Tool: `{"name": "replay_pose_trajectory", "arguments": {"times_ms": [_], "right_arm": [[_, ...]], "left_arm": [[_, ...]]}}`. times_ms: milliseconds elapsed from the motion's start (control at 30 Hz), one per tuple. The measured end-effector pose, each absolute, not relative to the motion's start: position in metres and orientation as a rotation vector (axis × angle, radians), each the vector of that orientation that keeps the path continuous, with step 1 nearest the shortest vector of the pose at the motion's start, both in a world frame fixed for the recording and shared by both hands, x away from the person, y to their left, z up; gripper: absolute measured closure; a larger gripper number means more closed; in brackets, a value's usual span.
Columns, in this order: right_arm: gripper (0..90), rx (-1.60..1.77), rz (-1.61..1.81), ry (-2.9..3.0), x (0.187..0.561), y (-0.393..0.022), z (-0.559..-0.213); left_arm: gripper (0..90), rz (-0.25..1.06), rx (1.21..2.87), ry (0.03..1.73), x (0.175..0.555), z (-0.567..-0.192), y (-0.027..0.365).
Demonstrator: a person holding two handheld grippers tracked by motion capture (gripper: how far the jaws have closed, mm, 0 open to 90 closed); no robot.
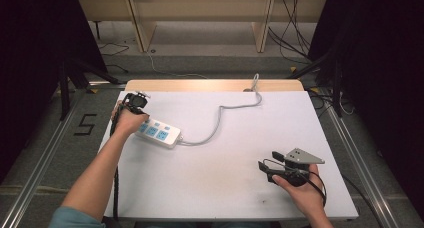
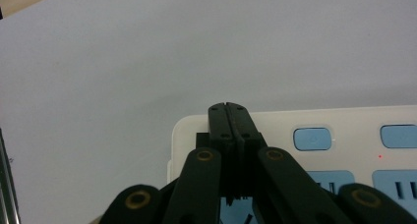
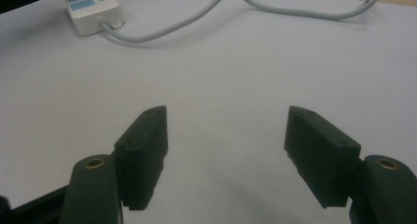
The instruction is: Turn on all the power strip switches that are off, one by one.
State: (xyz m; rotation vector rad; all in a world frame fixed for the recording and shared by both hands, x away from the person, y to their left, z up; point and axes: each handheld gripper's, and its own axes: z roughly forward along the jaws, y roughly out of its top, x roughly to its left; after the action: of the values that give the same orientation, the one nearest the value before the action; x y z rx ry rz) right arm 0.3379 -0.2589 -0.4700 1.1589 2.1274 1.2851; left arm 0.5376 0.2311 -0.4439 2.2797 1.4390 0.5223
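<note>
Step in hand looks like pressing something at the end of the white plastic power strip with blue sockets and blue switch buttons, which lies on the left part of the white table top, its grey cord running off toward the far edge. The left gripper has its jaws pressed flat together, nothing between them, tips over the strip's end corner, just beside the nearest blue button. Whether the tips actually touch the casing I can't tell.

To do it well, my read: keep the jaws closed so they act as one blunt finger, slide the tip sideways onto the button centre, push straight down, not at a slant, or the light strip may skid or tip. A small red light beside the next button may serve as a check on switching.

Pose: the left hand wraps the gripper at the strip's left end, forearm coming up from the lower left, tool angled down onto the strip. The right gripper rests low near the right front of the table, held in the right hand, jaws spread wide and empty, pointing across the table toward the strip, well apart from it.
</note>
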Motion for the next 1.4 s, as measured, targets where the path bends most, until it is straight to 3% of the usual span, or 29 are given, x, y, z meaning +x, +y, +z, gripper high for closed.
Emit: {"name": "replay_pose_trajectory", "arguments": {"times_ms": [400, 500, 600, 800, 1400], "right_arm": [[33.8, 1.156, 1.287, 2.125, 0.337, -0.259, -0.469], [33.8, 1.157, 1.289, 2.125, 0.338, -0.259, -0.469], [33.8, 1.157, 1.287, 2.127, 0.338, -0.259, -0.470], [33.8, 1.157, 1.286, 2.129, 0.339, -0.258, -0.470], [33.9, 1.159, 1.285, 2.126, 0.338, -0.258, -0.470]], "left_arm": [[89.8, 0.514, 2.298, 1.439, 0.539, -0.444, 0.231], [89.8, 0.608, 2.355, 1.440, 0.539, -0.445, 0.232], [89.9, 0.499, 2.244, 1.481, 0.539, -0.446, 0.241], [89.8, 0.549, 2.273, 1.449, 0.539, -0.445, 0.238], [89.8, 0.500, 2.262, 1.462, 0.539, -0.445, 0.242]]}}
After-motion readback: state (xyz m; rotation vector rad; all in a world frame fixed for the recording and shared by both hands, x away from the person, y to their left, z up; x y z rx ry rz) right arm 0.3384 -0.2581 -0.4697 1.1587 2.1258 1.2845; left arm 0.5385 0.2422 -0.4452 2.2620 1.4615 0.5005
